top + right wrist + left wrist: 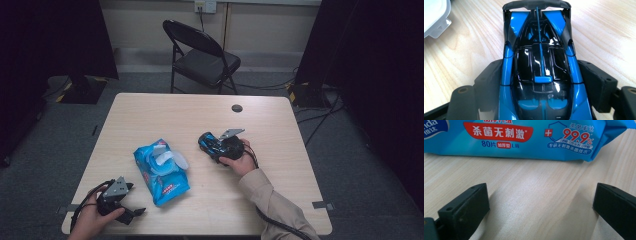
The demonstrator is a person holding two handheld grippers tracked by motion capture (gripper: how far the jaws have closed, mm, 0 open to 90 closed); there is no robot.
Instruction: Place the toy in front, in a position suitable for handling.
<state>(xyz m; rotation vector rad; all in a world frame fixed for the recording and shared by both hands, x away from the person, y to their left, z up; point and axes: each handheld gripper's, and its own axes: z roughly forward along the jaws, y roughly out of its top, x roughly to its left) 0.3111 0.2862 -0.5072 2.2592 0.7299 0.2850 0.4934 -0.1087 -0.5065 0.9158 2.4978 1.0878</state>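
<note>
A blue pack of wet wipes (161, 172) lies on the wooden table (150, 110) left of centre, its white lid flipped open. My left gripper (137, 214) sits at the table's front left corner, open, with bare wood between its jaws; the wipes pack (524, 137) lies just beyond them. A blue and black toy car (209, 142) sits at the table's middle. My right gripper (216, 150) is shut on the toy car (540, 67), one jaw pressed against each side of its body.
A black folding chair (202, 55) stands beyond the table's far edge. A round dark cable hole (237, 108) marks the far side of the tabletop. The open white lid (435, 17) lies close to the car's left. Cables run over the floor at right.
</note>
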